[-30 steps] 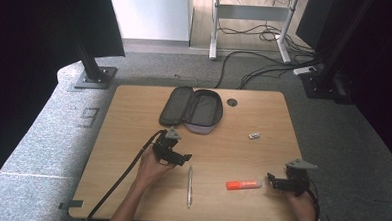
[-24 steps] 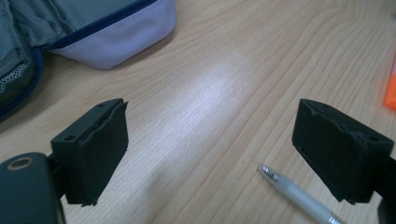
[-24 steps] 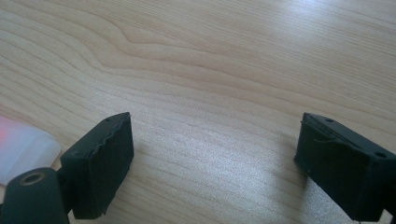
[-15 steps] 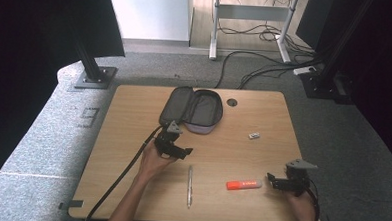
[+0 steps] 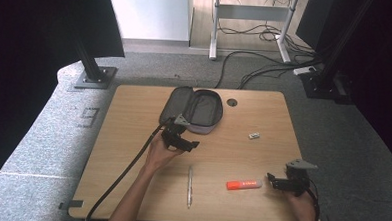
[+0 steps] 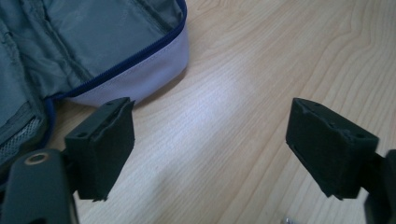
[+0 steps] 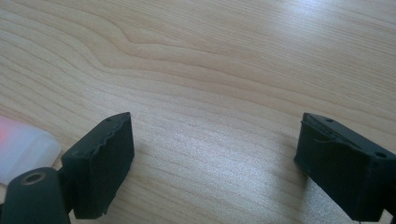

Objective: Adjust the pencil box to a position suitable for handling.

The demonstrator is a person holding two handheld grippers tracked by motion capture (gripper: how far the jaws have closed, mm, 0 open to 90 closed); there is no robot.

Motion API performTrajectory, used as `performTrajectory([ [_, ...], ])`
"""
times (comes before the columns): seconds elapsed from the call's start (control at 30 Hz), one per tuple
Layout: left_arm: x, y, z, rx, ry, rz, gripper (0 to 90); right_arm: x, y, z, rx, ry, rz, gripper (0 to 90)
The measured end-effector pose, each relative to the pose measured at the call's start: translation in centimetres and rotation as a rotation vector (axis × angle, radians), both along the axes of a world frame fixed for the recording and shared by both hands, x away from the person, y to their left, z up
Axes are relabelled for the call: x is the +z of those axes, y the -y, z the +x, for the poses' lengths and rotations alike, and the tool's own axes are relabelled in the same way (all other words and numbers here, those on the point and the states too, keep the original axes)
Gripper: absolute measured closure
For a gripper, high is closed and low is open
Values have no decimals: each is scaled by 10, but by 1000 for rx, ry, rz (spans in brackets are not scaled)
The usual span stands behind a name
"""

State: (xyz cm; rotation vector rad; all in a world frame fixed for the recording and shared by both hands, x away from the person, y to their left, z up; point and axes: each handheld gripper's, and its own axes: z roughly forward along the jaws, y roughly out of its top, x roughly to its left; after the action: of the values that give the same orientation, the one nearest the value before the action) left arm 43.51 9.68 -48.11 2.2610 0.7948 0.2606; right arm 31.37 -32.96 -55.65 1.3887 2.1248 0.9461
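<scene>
- Left gripper (image 5: 190,145) first: we see it at the centre of the high view, just below the pencil case. Its jaws stand wide apart and have just been closing a little, with bare wood and nothing else between them in the left gripper view (image 6: 210,144).
- Right gripper (image 5: 271,180) sits at the lower right of the high view. Its jaws are parted over bare wood and grip nothing (image 7: 215,163).
- Wooden table (image 5: 133,118): we find it carries everything, with the items well apart from one another.
- Pencil case (image 5: 199,108): it lies unzipped and spread open at the upper centre of the high view, and in the upper left of the left gripper view (image 6: 93,37).
  - We judge it light, soft and floppy, so it is likely to sag or slide if pinched by the lining.
  - We would take it by the firmer zipped rim nearest the jaws.
- Left hand (image 5: 159,151): the forearm comes up from the bottom edge, slanting right. The gripper is held low and points right, along the near wall of the case.
- Right hand (image 5: 300,202): it rests at the table's lower right, with its gripper pointing left toward the highlighter.
- Pen (image 5: 189,185): it lies lengthwise at the lower centre, between the two hands.
- Orange highlighter (image 5: 244,184): it lies just left of the right gripper, and its pale end shows at the left edge of the right gripper view (image 7: 18,149). We judge it stiff, light and apt to roll.
- Small white object (image 5: 254,135): it sits right of centre, too small for us to name.
</scene>
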Motion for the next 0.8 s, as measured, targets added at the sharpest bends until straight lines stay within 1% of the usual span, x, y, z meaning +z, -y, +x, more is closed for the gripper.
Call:
performTrajectory([
  [0.07, 1, 4, 3, -2, 10, 11, 183, 0, 0, 0, 0, 0, 0, 109],
  [0.13, 1, 7, 7, 0, 3, 5, 191, 0, 0, 0, 0, 0, 0, 109],
  [0.17, 2, 9, 10, -3, 3, 9, 195, 0, 0, 0, 0, 0, 1, 109],
  [0.2, 2, 10, 11, -1, 8, 5, 200, 0, 0, 0, 0, 0, 1, 109],
  [0.23, 2, 12, 13, 1, 8, -3, 206, 0, 0, 0, 0, 0, 1, 109],
  [0.3, 3, 14, 17, 0, 2, -5, 215, 0, 0, 0, 0, 0, 1, 109],
  [0.37, 3, 17, 20, -3, 9, 14, 224, 0, 0, 0, 0, 0, 1, 109],
  [0.4, 3, 19, 22, -6, 13, 17, 232, 0, 0, 0, 0, 0, 1, 109],
  [0.43, 3, 20, 24, -6, 8, 8, 241, 0, 0, 0, 0, 0, 1, 109],
  [0.47, 4, 21, 26, -8, 4, 7, 248, 0, 0, 0, 0, 0, 1, 109],
  [0.53, 4, 25, 30, -9, 4, 19, 269, 0, 0, 0, 0, 0, 1, 109],
  [0.57, 3, 26, 31, -7, 9, 20, 280, 0, 0, 0, 0, 0, 1, 109],
  [0.63, 3, 29, 36, -7, -1, 11, 298, 0, 0, 0, 0, 0, 1, 109],
  [0.73, 2, 34, 41, -7, 3, 22, 318, 0, 0, 0, 0, 0, 1, 109],
  [0.8, 2, 37, 45, -9, -1, 8, 339, 0, 0, 0, 0, 0, 1, 109],
])
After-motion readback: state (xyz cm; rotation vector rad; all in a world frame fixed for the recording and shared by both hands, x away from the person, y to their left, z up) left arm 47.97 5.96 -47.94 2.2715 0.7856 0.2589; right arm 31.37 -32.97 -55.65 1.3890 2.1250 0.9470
